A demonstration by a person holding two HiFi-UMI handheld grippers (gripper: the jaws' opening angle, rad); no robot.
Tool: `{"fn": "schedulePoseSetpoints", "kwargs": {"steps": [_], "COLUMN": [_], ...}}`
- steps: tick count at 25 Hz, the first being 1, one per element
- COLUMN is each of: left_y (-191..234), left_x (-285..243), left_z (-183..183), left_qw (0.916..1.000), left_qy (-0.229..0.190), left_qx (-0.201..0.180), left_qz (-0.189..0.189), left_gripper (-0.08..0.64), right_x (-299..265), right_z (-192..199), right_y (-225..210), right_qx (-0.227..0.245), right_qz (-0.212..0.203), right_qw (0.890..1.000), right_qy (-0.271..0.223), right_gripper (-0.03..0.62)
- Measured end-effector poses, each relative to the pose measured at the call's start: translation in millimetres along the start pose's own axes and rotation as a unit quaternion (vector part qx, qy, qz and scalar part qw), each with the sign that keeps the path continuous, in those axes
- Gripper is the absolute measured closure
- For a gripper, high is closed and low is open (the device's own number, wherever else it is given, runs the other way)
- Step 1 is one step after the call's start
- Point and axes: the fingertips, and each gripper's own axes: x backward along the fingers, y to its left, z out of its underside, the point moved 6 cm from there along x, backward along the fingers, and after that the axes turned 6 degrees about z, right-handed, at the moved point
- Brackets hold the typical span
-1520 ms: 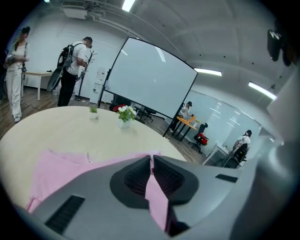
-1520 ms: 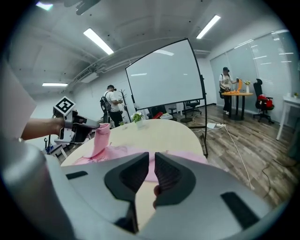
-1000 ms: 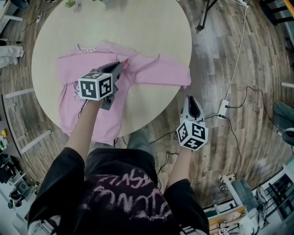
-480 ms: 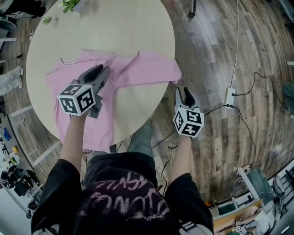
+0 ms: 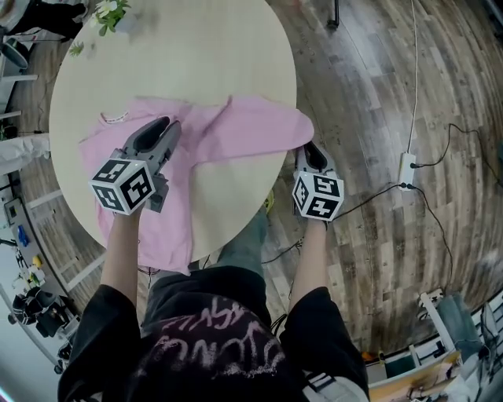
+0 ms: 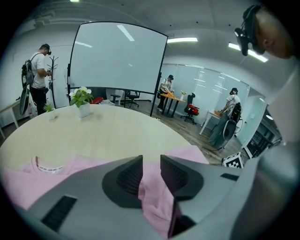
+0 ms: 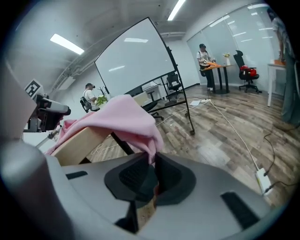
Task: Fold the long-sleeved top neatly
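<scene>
My left gripper point(image 5: 159, 129) hovers above the table point(image 5: 228, 47), jaws just opened and apart, fabric of the top point(image 5: 177, 212) loose between them; my right gripper point(image 5: 313, 154) sits just off the table's edge, jaws just closed, pinching the sleeve point(image 5: 263, 126)

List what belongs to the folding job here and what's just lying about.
Job: top, its sleeve hanging off the edge, table.
Lying about: plant on the table, power strip and cable on the floor.

Your black T-shirt point(image 5: 206, 338) has pink lettering; your grey left gripper point(image 5: 157, 129) and right gripper point(image 5: 312, 154) each carry a black-and-white marker cube point(image 5: 122, 186).
</scene>
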Motion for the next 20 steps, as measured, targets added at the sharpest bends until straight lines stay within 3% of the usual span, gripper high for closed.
{"fn": "schedulePoseSetpoints", "kwargs": {"steps": [1,6,12,20], "left_y": [1,-1,-4,-1], "left_x": [-1,1,3,21], "left_z": [0,1,-3,-8], "left_qw": [1.0000,1.0000,0.9997,0.9991], "left_qy": [0.000,0.001,-0.013,-0.026], "left_qx": [0.001,0.010,0.019,0.033], "left_qz": [0.000,-0.001,0.002,0.002], "left_gripper": [0.431,0.434,0.437,0.439], "right_x": [-1,10,32,73], "right_z": [-4,-26,-79,-122], "right_y": [-3,-27,-47,-33], "right_qx": [0.004,0.038,0.110,0.121], "right_qz": [0.010,0.066,0.117,0.149], "right_qw": [1.000,0.997,0.984,0.971], "right_qy": [-0.003,-0.027,-0.079,-0.141], "right_gripper": [0.557,0.561,0.560,0.560]}}
